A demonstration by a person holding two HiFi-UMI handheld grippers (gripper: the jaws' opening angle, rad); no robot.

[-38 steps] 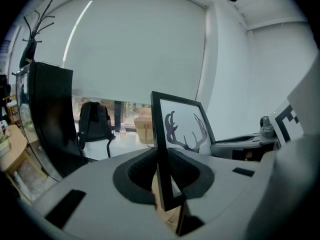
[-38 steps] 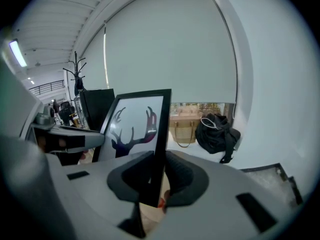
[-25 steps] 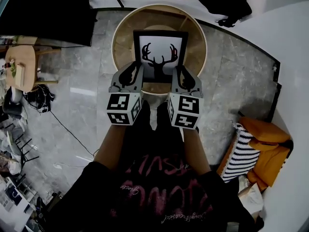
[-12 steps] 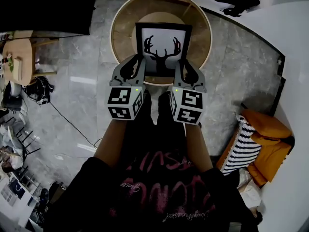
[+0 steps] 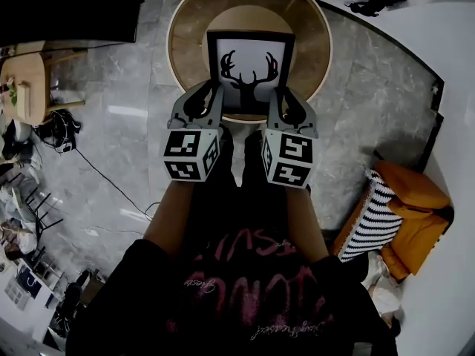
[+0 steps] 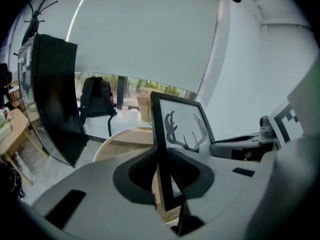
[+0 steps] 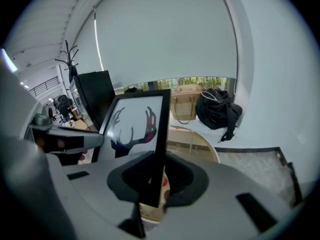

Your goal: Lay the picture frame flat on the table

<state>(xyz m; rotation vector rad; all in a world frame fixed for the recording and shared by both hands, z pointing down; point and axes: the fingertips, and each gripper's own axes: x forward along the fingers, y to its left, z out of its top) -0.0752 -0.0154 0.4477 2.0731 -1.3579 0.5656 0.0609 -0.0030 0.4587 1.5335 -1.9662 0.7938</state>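
Picture frame [image 5: 250, 69], black-edged with a dark antlered deer head on white, is sitting over the round wooden bench [image 5: 182, 47], its printed face showing toward me; I am holding it by both side edges; my left tongs [image 5: 205, 101] are clamping the left edge and my right tongs [image 5: 284, 104] are clamping the right edge, each black rail sitting between dark pads; whether its lower edge is touching the bench I cannot tell; a striped cushion [image 5: 364, 225] is lying off to my right.
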